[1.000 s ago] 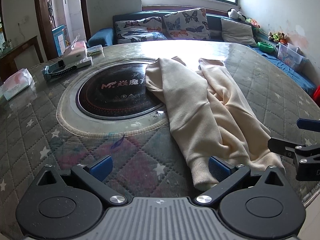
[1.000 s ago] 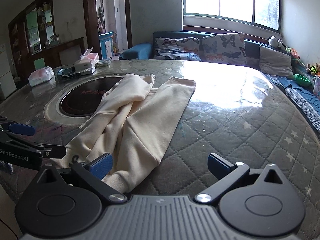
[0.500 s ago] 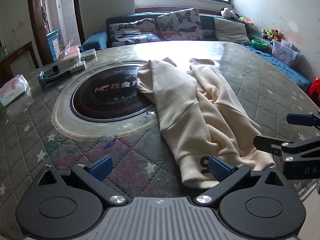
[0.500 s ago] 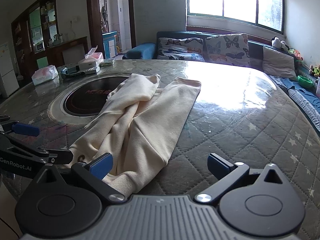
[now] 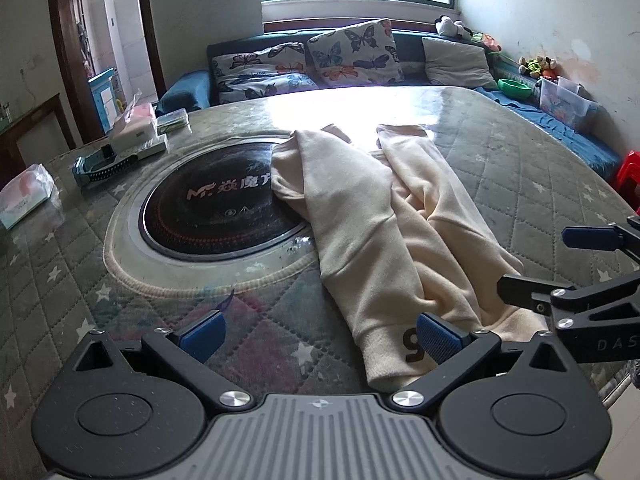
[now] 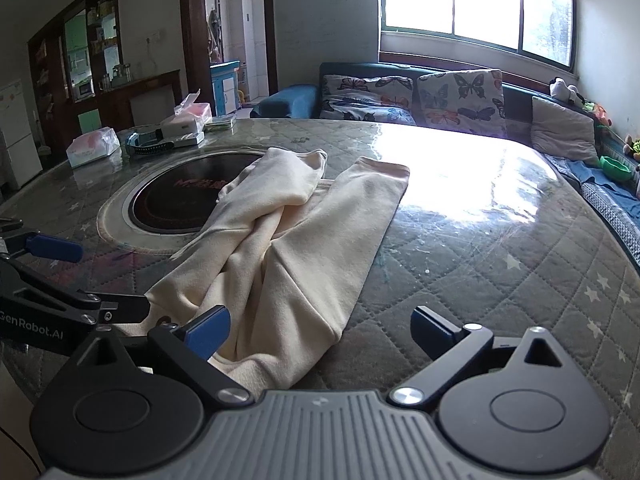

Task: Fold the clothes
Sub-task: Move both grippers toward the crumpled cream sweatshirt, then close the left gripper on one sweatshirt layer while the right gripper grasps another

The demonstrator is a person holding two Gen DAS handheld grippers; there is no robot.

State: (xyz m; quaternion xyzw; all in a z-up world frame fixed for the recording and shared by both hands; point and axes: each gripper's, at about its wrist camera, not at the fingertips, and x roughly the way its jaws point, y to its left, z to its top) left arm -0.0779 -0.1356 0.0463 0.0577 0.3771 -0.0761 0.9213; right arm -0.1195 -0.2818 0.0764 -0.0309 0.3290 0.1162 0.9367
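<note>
Cream sweatpants [image 5: 384, 232] lie crumpled lengthwise on the round quilted table, legs pointing away; they also show in the right wrist view [image 6: 288, 248]. The near end bears a dark "9". My left gripper [image 5: 320, 330] is open, low at the near end; its right pad [image 5: 436, 338] touches the cloth edge. My right gripper [image 6: 320, 328] is open at the near end, its left pad [image 6: 208, 330] over the cloth. Each gripper shows in the other's view: the right gripper [image 5: 560, 268], the left gripper [image 6: 76, 276].
A black induction hob [image 5: 216, 208] is set in the table's middle, partly under the cloth. Tissue packs [image 5: 24, 196], boxes [image 5: 134, 132] and a blue device [image 5: 96, 168] sit at the far left. A sofa with butterfly cushions [image 5: 352, 56] stands behind. A red stool [image 5: 630, 172] is at right.
Both grippers have drawn back and lowered toward the near end of the sweatpants; the "9" print has come into view. The cloth itself has not moved.
</note>
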